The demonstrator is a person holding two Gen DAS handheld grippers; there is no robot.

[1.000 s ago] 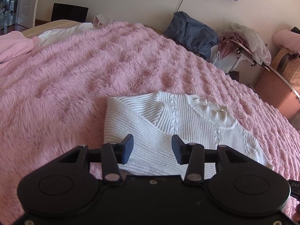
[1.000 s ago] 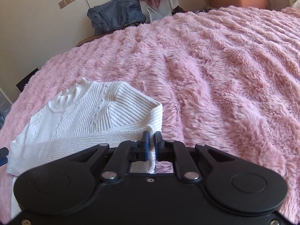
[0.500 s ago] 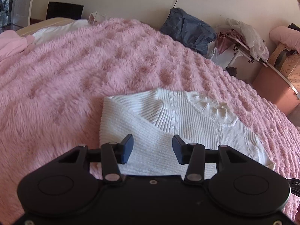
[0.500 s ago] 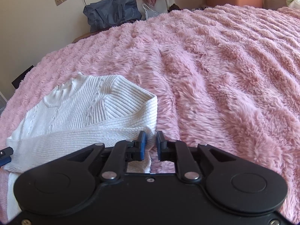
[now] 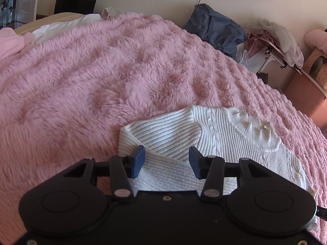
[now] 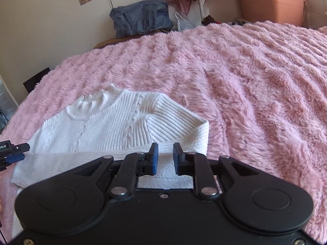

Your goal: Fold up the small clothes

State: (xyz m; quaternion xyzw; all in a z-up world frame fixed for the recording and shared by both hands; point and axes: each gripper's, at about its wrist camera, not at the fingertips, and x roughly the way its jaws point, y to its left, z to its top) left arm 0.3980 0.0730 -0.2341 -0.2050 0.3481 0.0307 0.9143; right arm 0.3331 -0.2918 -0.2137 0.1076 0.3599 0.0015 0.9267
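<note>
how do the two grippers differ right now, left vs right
The left gripper has its jaws set wide and opening; the right gripper shows only a narrow gap. The left hangs over the folded-in sleeve at one side of the white sweater; the right sits over the sleeve fold at the opposite side. Shared: both point down at the sweater on the pink blanket, and neither pinches any knit.

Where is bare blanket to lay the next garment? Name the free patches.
Free: the blanket right of the sweater, out to its far edge, and the stretch left of the sweater, up to the white pillow. Crowded: the near patch, taken by the sweater and both grippers, and the floor beyond, with the blue bag.
</note>
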